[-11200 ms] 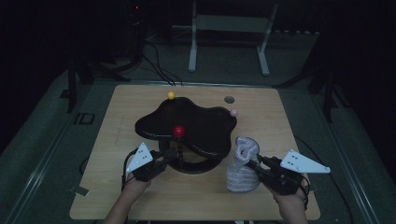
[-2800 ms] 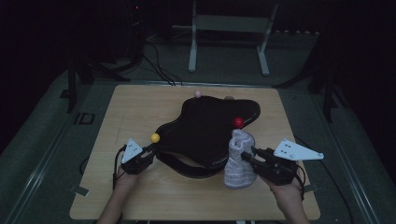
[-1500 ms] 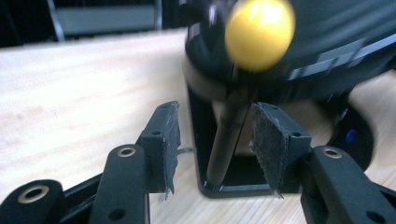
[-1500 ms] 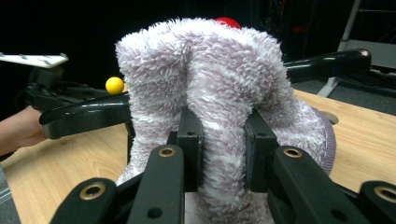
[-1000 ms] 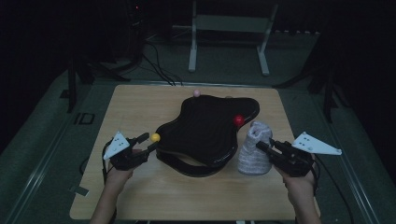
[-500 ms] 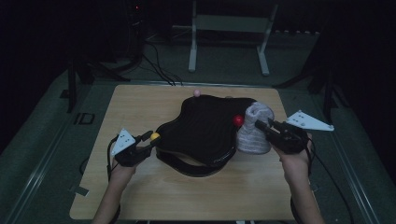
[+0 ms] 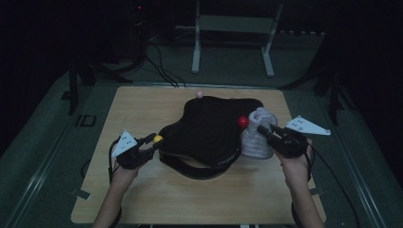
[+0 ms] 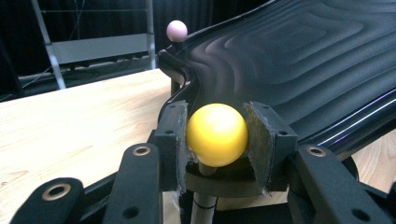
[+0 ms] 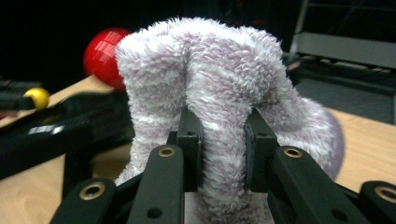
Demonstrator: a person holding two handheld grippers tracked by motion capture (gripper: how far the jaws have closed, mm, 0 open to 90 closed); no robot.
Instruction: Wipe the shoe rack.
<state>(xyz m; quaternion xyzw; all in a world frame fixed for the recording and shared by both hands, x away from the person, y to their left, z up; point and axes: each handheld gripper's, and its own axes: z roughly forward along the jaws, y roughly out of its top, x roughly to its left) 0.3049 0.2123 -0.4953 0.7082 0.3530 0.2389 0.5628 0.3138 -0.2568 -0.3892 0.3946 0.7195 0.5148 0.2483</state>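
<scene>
A black, ripple-surfaced board (image 7: pixel 209 130) sits on a dark base in the middle of the wooden table (image 7: pixel 142 104). It carries a yellow ball (image 7: pixel 158 139) at its left tip, a red ball (image 7: pixel 243 121) at the right and a pink ball (image 7: pixel 199 94) at the back. My left gripper (image 7: pixel 153 141) has just been closing and its pads now press on the yellow ball (image 8: pixel 216 134). The pink ball (image 8: pixel 177 31) stands beyond it. My right gripper (image 7: pixel 263 130) is shut on a fluffy pale cloth (image 9: pixel 210 93), held against the board beside the red ball (image 9: pixel 100 51).
A white metal frame (image 7: pixel 233 28) stands on the floor behind the table, with cables (image 7: pixel 161 66) trailing at the back left. Bare wood lies along the table's front and left side. The table's right edge is close to my right hand.
My right gripper has carried the cloth back and left, up beside the red ball. My left gripper has closed on the yellow ball. Since the earliest frame the board has turned.
</scene>
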